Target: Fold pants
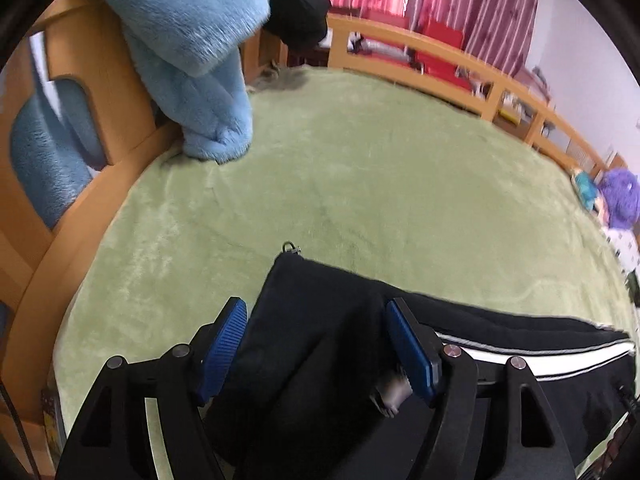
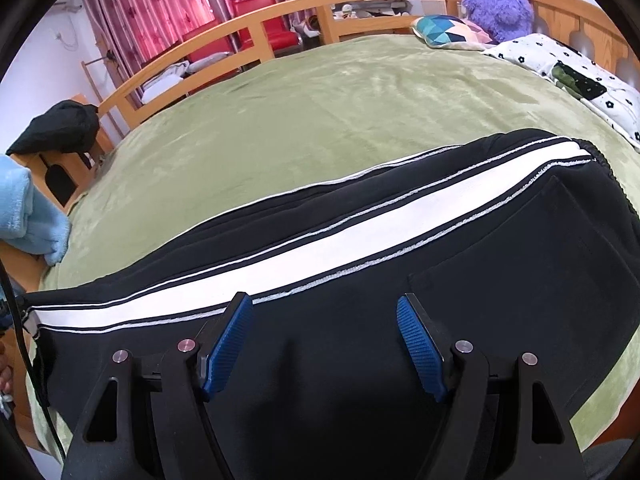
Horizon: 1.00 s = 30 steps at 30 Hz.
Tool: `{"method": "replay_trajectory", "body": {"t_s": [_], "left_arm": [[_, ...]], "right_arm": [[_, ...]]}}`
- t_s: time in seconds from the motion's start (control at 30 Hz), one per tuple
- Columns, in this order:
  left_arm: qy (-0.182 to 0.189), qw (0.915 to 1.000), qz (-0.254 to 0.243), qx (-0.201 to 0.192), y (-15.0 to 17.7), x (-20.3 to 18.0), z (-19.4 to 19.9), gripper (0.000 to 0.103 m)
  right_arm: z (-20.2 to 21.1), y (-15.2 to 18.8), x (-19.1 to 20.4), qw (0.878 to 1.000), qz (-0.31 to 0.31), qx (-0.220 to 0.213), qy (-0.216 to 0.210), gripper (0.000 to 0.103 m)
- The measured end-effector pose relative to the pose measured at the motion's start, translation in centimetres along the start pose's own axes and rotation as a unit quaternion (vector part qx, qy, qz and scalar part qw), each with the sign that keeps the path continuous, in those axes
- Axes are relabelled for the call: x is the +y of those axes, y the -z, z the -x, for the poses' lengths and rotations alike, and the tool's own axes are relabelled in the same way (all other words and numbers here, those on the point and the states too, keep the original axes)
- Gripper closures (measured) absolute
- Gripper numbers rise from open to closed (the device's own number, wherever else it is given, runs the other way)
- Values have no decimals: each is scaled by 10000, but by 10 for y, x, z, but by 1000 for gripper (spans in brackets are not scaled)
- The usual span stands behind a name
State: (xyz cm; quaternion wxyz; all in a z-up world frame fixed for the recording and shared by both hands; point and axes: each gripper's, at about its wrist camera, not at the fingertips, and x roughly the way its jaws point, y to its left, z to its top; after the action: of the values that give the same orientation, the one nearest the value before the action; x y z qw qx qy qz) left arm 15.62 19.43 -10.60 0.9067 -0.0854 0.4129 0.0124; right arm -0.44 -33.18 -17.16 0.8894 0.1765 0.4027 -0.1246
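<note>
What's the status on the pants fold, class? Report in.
Left tool open, over the pants' leg end. Right tool open above the waist end. Pants flat on green blanket. Nothing in the way.

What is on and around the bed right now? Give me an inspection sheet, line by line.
Surface: green blanket on a bed with a wooden rail.
Job's things: black pants with a white side stripe, lying flat along the near edge.
Clutter: blue fluffy blanket draped over the frame, black garment, purple plush, patterned pillow, dotted bedding.
Grippers: left gripper open over the pants' end; right gripper open over the pants.
Cables: dark cable at the left edge.
Surroundings: pink curtains, red chairs.
</note>
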Motion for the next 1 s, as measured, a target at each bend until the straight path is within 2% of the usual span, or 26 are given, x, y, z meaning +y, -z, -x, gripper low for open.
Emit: {"method": "replay_trajectory", "body": {"t_s": [0.07,0.23,0.33,0.43,0.57,0.63,0.67,0.7,0.77,0.83,0.93,1.0], "left_arm": [[105,9997,187,-154,-3,8,11,22],[190,9996,99,-161,-3,5,19,21],[237,9997,-57,82,11,-4,8,21],[83,9993,-73,350,31,-7,-11,21],[-329,9986,-77,416,47,-1,-41,23],[-463,9976,-117,492,48,1,-54,45],[-480,9973,-99,547,48,2,-59,70],[-394,9976,-47,567,47,4,-62,89],[-280,9981,163,519,42,11,-63,93],[-306,9986,350,268,34,18,-54,94],[-12,9982,594,-8,16,34,-38,94],[-28,9976,677,120,12,42,-44,93]], "right_arm": [[5,3,4,10000,51,-17,-17,29],[18,6,9,9999,22,-65,-85,29],[24,7,9,9998,33,-129,-115,29],[28,9,8,9999,78,-112,-65,29],[26,12,1,10000,70,-15,14,29],[25,15,-3,10000,51,27,81,29],[24,15,-4,9999,36,49,103,29],[21,16,-4,9998,23,96,168,29],[18,16,-4,9996,14,138,233,29],[15,15,-3,9994,42,164,288,29],[11,11,2,9987,133,209,436,29],[10,10,4,9983,143,201,526,29]]}}
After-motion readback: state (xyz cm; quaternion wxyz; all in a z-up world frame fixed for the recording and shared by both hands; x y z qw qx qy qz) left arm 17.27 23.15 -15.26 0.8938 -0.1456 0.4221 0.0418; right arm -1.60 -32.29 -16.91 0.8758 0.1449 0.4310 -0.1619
